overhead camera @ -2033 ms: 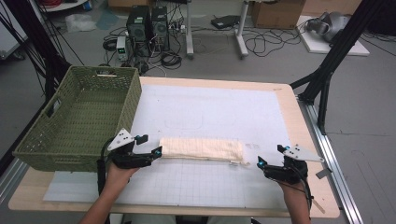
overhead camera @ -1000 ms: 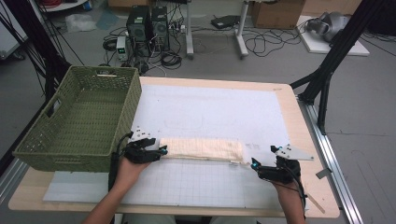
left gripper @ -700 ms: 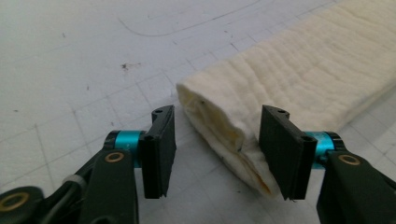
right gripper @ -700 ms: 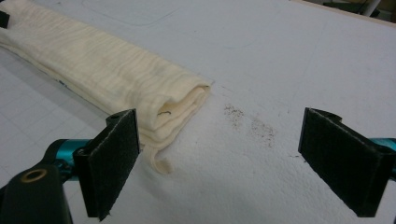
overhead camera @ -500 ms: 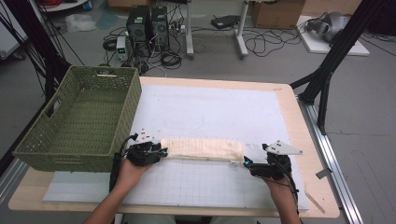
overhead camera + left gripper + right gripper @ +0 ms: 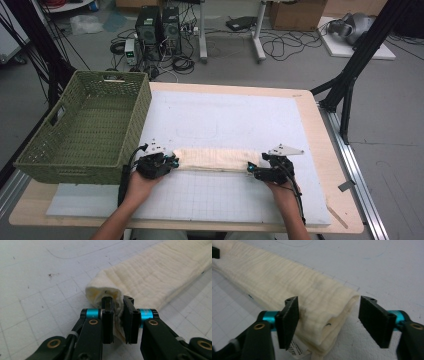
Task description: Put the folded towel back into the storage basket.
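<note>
A cream folded cloth (image 6: 215,159) lies as a long strip across the white grid mat (image 6: 225,115), near its front. My left gripper (image 6: 172,162) is at the strip's left end. In the left gripper view its jaws have just been closing and now pinch the cloth's (image 6: 160,272) end fold, left gripper (image 6: 117,302) shut on it. My right gripper (image 6: 250,170) is at the strip's right end. In the right gripper view its jaws have been closing but still straddle the cloth's (image 6: 287,282) end, right gripper (image 6: 329,303) open, the right pad (image 6: 374,320) apart from the fabric.
A green woven basket (image 6: 145,105) stands on the table's left side, close to the left gripper. The mat covers most of the wooden table (image 6: 320,130). Floor clutter, cables and black stand legs lie beyond the far edge.
Both grippers slid inward to the cloth's ends. The left jaws closed onto the left end. The right gripper moved left up to the right end and its jaws narrowed.
</note>
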Available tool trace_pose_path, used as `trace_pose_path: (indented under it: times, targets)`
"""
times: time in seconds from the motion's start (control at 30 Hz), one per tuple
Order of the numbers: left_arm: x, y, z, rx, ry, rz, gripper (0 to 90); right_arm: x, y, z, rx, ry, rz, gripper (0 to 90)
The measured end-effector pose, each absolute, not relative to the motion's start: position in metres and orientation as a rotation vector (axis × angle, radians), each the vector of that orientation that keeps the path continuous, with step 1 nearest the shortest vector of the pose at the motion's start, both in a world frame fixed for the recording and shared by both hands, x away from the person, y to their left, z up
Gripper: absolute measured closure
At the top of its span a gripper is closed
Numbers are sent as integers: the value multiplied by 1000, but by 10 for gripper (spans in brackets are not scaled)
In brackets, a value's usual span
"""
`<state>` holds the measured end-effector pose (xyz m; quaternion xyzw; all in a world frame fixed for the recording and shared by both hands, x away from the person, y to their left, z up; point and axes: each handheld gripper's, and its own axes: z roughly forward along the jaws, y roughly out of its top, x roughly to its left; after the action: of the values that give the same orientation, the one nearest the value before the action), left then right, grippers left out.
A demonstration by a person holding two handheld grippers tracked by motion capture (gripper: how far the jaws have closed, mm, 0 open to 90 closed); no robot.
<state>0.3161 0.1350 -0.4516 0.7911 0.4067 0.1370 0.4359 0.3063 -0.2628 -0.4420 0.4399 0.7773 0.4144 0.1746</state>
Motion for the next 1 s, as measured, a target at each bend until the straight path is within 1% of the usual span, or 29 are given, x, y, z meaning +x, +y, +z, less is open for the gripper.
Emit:
trace_pose_path:
  times: [0.07, 0.13, 0.27, 0.33, 0.43, 0.5, 0.53, 0.77, 1.0]
  targets:
    - [316, 135, -452, 1961, 1017, 335, 796, 308, -263, -444, 1254, 2217, 1154, 412]
    - [316, 136, -452, 1963, 1016, 332, 797, 310, -261, -448, 1272, 2249, 1127, 466]
    - [316, 136, -452, 1960, 1018, 331, 798, 311, -260, -450, 1288, 2263, 1114, 495]
    - [316, 136, -452, 1960, 1013, 333, 798, 310, -260, -450, 1296, 2258, 1116, 540]
    - [316, 136, -451, 1963, 1006, 336, 801, 309, -261, -449, 1317, 2268, 1133, 657]
    - [315, 136, -451, 1963, 1004, 334, 803, 308, -261, -449, 1321, 2288, 1152, 759]
    - [315, 136, -451, 1961, 1003, 334, 806, 308, -259, -448, 1318, 2289, 1153, 774]
    - [313, 138, -447, 1950, 993, 340, 814, 305, -254, -444, 1283, 2287, 1108, 804]
    - [310, 140, -430, 1896, 962, 352, 817, 302, -254, -433, 1246, 2254, 1103, 806]
